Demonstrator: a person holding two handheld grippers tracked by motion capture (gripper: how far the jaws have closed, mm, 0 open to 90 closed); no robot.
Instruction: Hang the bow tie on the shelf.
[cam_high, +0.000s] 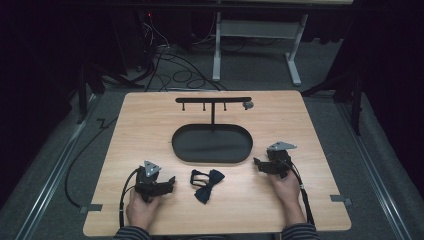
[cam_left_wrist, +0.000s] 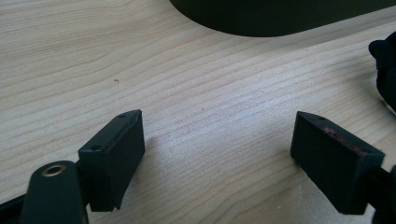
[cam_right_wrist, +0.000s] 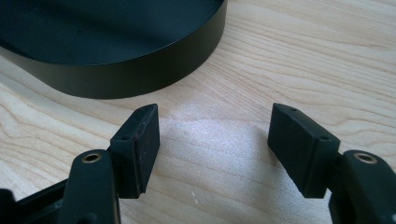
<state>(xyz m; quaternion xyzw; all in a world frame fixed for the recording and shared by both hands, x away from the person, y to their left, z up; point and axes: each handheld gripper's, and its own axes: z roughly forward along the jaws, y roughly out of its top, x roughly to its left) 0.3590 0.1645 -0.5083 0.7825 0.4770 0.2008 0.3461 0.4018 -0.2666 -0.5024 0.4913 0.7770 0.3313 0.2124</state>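
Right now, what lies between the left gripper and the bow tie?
Nothing: in the high view, bare wooden table separates the open left gripper from the black bow tie. The left gripper view shows bare wood between its jaws.

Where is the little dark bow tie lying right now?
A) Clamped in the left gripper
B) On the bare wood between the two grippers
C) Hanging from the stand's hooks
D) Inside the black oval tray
B: in the high view the bow tie lies on the table in front of the oval tray, between the open left gripper and right gripper.
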